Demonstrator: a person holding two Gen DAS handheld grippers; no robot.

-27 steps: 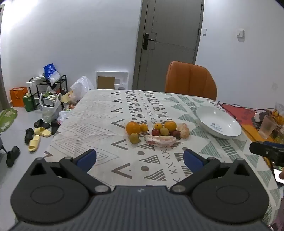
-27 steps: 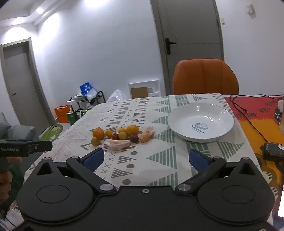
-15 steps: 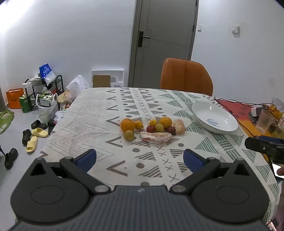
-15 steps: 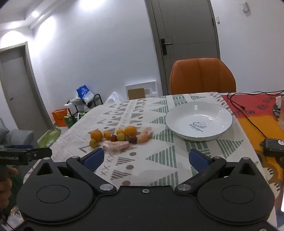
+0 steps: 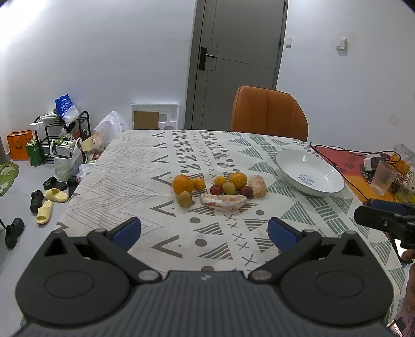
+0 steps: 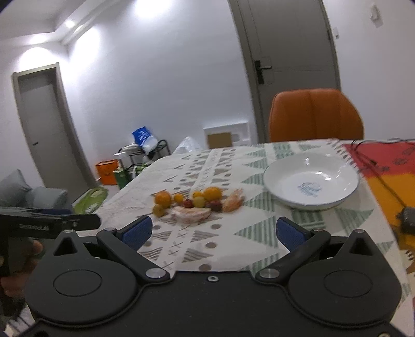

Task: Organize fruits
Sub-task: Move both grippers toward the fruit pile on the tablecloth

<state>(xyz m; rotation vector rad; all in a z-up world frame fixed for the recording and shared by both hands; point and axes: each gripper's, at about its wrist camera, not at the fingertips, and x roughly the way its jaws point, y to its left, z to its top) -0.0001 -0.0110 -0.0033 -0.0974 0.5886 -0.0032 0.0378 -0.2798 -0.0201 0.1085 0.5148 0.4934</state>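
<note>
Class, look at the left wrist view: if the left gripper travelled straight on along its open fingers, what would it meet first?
Probably the patterned tablecloth short of the fruit, since the left gripper tilts downward. On a flatter path, the pale pomelo segment at the pile's near edge would likely come first. Depth is unclear.

We see plain white walls (image 5: 116, 59) around a grey door (image 5: 238, 62) with a dark handle, and an orange chair (image 5: 269, 114) pushed up to the far edge of the surface (image 5: 145, 166), which wears a patterned cloth. To the left, on the pale grey floor (image 5: 23, 191), we find a black wire rack (image 5: 64, 134) crowded with bags, an orange box (image 5: 19, 144) and scattered slippers (image 5: 49, 199). From the right view we make out a second grey door (image 6: 49, 132), ceiling spotlights (image 6: 147, 6) and a grey sofa (image 6: 31, 197).
</note>
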